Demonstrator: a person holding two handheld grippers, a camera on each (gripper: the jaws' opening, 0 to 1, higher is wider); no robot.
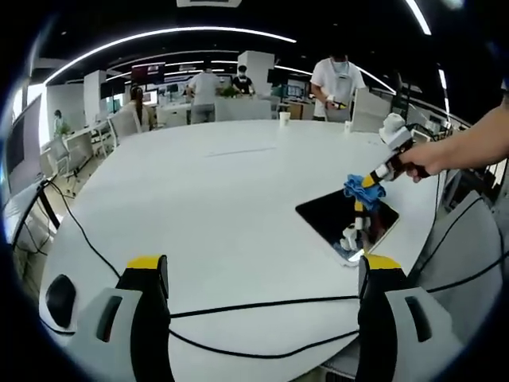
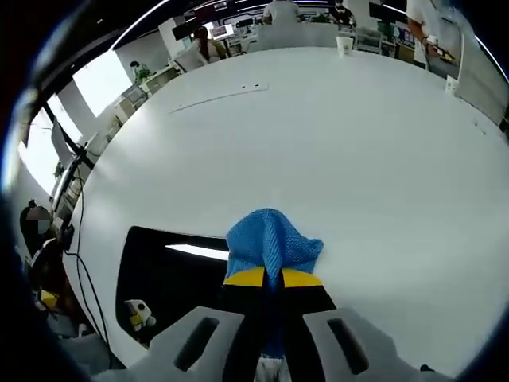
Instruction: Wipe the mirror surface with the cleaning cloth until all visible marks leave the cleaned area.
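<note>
A dark rectangular mirror [image 1: 346, 215] lies flat near the right edge of the white table [image 1: 231, 199]. In the left gripper view, my left gripper [image 1: 258, 274] stands open over bare table, well left of the mirror. My right gripper [image 1: 364, 185] comes in from the right, held by a hand, shut on a blue cleaning cloth [image 1: 363, 188] over the mirror. In the right gripper view, the right gripper [image 2: 272, 278] is shut on the blue cloth [image 2: 270, 243], which bunches out ahead of the jaws beside the mirror [image 2: 171, 278]. A ceiling light reflects in the mirror.
Black cables [image 1: 262, 306] run across the table's near edge, and a black round object [image 1: 60, 298] sits at the left. Paper cups [image 1: 284, 118] stand at the far side. Several people [image 1: 338, 79] and office chairs are beyond the table.
</note>
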